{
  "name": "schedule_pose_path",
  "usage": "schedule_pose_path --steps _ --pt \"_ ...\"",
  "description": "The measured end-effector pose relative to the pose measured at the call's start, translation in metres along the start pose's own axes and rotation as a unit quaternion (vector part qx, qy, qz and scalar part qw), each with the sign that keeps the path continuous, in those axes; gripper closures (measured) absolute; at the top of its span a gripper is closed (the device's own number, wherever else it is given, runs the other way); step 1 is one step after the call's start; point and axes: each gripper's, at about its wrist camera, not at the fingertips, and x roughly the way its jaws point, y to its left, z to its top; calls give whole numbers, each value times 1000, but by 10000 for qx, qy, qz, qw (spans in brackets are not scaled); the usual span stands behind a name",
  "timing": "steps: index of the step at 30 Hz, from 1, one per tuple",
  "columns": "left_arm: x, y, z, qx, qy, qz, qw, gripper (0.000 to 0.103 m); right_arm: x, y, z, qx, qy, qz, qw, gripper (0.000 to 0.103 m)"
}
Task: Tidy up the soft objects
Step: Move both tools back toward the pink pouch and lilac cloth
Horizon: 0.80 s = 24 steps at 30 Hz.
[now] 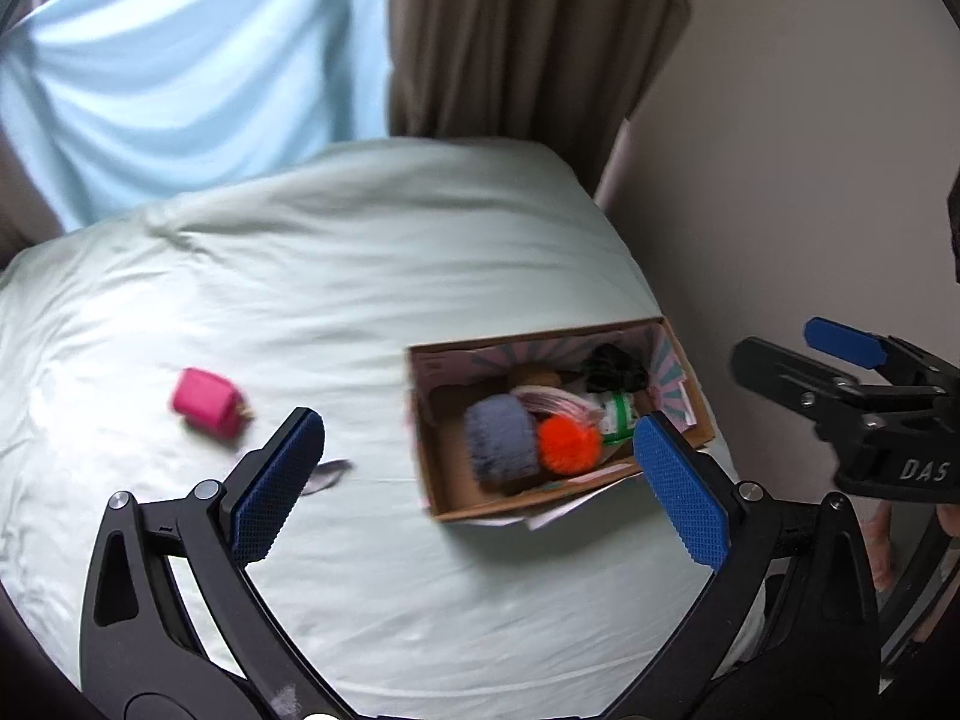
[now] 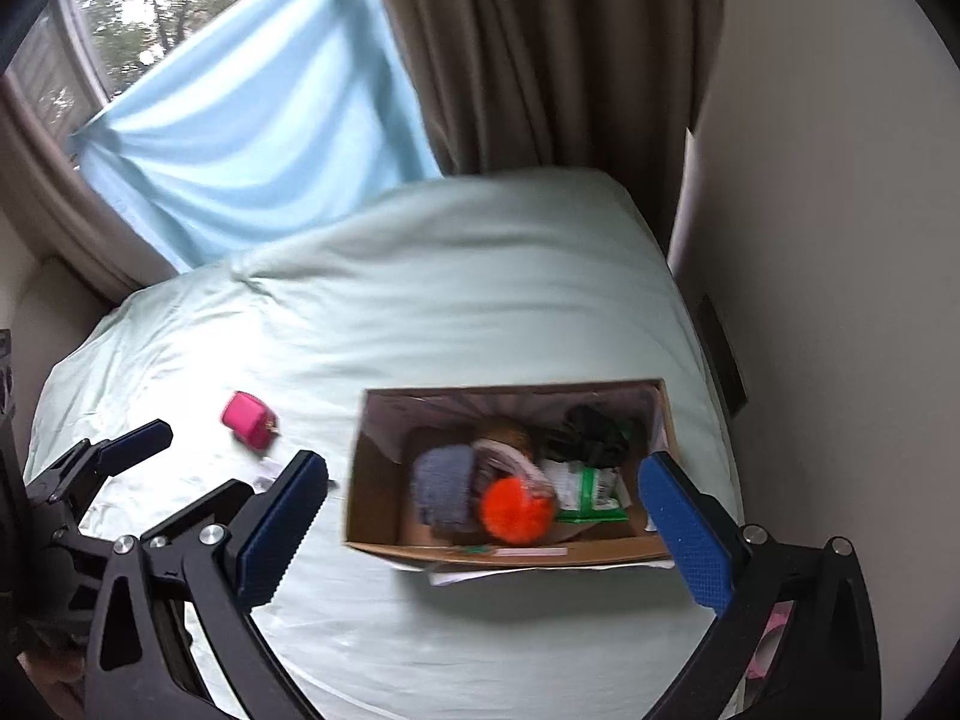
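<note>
Pale mint bedsheet (image 2: pixel 456 276) covers a mattress set against a beige wall, with brown curtains (image 2: pixel 540 54) and a light blue cloth (image 2: pixel 252 138) hanging behind it. On the sheet sits an open brown cardboard box (image 2: pixel 510 549) holding a grey fuzzy bundle (image 2: pixel 444 489), a bright orange pom-pom (image 2: pixel 516 510), a green-and-white packet (image 2: pixel 591 489) and a black fabric item (image 2: pixel 591 435). Well left of the box lies a small pink pouch (image 1: pixel 207 402). The left gripper (image 1: pixel 480 480) and the right gripper (image 2: pixel 483 516) both hover above the bed, blue-padded jaws spread wide, gripping nothing.
</note>
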Motion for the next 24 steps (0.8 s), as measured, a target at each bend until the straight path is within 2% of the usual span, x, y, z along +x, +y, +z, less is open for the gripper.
schedule_pose_path --steps 8,13,19,24 --pt "-82 78 -23 -232 -337 304 9987 0 -54 76 -15 -335 -492 -15 9982 0" --pt "-124 125 -40 -352 -521 371 9973 0 -75 122 -30 -457 -653 72 9968 0" --pt "-148 171 -58 -421 -575 437 9965 0 -82 166 -48 -468 -720 168 9962 0" --pt "-149 203 -62 -440 -536 382 9969 0 -75 198 -53 -513 -672 146 9963 0"
